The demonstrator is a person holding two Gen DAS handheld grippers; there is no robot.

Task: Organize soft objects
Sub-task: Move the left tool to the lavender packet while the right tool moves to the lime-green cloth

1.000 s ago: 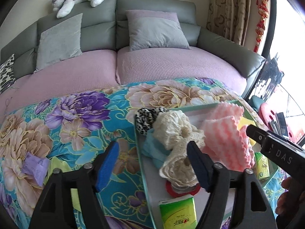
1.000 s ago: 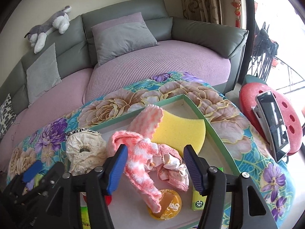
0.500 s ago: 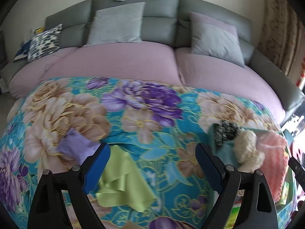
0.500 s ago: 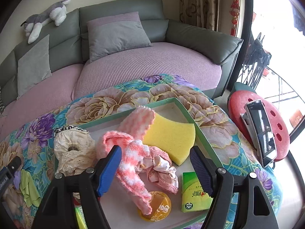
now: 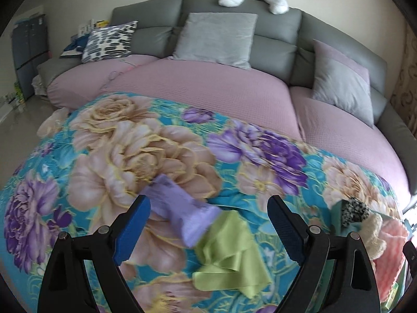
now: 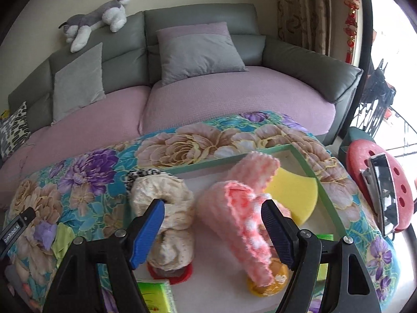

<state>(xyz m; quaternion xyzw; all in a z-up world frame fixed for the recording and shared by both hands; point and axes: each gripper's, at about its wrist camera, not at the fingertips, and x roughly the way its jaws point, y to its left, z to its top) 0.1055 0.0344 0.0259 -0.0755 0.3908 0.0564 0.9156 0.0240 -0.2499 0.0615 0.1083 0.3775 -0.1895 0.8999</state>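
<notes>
Blue pads are facing each other across a wide gap on the left claw (image 5: 208, 224), which is hanging released above the flowered blanket (image 5: 109, 156) with nothing between its fingers. Just ahead of that gap a purple cloth (image 5: 182, 214) is lying on the blanket, and a green cloth (image 5: 229, 260) is lying crumpled beside it, its upper edge touching the purple one. Off to the right edge of this view, a spotted black-and-white piece (image 5: 354, 210) and a cream one (image 5: 375, 232) are sitting at the corner of the tray (image 5: 336, 216).

Over on the other side, the right claw (image 6: 212, 230) is also spread wide and gripping nothing, hovering above the green-rimmed tray (image 6: 219, 165). Between its fingers a pink knitted cloth (image 6: 242, 224) is draping down over a small yellow tub (image 6: 268, 284). A cream lace scrunchie (image 6: 161, 198) is resting just left of it, partly behind the left finger, with a red lid (image 6: 169, 274) showing under the lower cream bundle. A yellow sponge (image 6: 294, 195) is lying behind the pink cloth near the tray's right wall, and a green packet (image 6: 153, 294) is sitting at the near edge.

Behind the blanket, a grey sofa (image 6: 198, 18) with pink seat covers is carrying grey cushions (image 6: 200, 49) and a plush dog (image 6: 96, 18) along its back.
</notes>
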